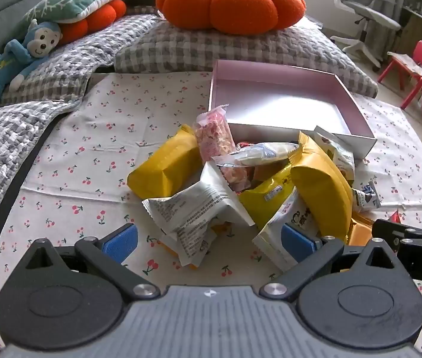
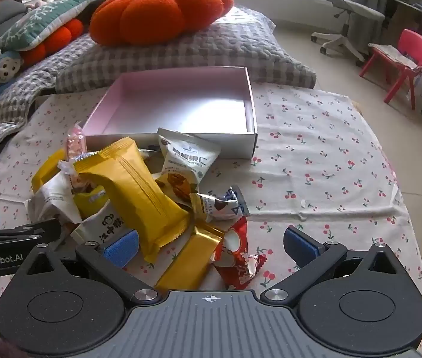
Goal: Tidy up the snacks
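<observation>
A heap of snack packets lies on the cherry-print cloth (image 1: 71,161) in front of an empty pink-lined box (image 1: 282,104) (image 2: 181,104). The heap holds yellow packets (image 1: 163,167) (image 2: 133,191), a white packet (image 1: 199,205), a pink one (image 1: 214,137), a white nut packet (image 2: 187,161), a gold bar (image 2: 190,262) and a red wrapper (image 2: 237,256). My left gripper (image 1: 209,243) stands open over the heap's near edge, gripping nothing. My right gripper (image 2: 211,246) is open too, with the gold bar and red wrapper lying loose between its fingers.
Behind the box lie a grey checked pillow (image 1: 240,47) with an orange pumpkin cushion (image 1: 232,0) on it. A blue monkey toy (image 1: 17,59) rests at the left. An office chair (image 2: 348,9) and a pink child's chair (image 2: 401,62) stand on the floor at the right.
</observation>
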Tool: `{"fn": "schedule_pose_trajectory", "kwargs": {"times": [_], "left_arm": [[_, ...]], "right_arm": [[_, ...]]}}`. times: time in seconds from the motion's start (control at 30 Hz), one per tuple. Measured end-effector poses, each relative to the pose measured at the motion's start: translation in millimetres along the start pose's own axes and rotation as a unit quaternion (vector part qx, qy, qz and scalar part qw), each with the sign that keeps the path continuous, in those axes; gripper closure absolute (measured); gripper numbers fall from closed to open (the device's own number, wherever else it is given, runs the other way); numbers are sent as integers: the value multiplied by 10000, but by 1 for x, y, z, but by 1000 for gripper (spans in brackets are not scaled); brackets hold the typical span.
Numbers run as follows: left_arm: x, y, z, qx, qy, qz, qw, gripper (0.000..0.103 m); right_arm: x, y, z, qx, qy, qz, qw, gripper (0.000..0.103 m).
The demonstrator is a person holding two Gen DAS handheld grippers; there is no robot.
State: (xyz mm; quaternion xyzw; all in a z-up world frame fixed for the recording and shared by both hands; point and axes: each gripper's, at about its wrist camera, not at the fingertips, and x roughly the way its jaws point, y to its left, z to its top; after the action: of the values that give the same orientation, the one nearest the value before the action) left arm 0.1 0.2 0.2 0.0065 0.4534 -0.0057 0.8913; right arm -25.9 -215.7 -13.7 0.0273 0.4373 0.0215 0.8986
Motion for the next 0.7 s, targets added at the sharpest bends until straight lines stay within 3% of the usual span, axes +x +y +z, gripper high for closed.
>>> {"fn": "schedule_pose_trajectory", "kwargs": {"times": [0.7], "left_arm": [[-3,-1,1,18,-45,35,10000,0]], "right_arm": [[-1,-1,0,34,81,-15,10000,0]]}}
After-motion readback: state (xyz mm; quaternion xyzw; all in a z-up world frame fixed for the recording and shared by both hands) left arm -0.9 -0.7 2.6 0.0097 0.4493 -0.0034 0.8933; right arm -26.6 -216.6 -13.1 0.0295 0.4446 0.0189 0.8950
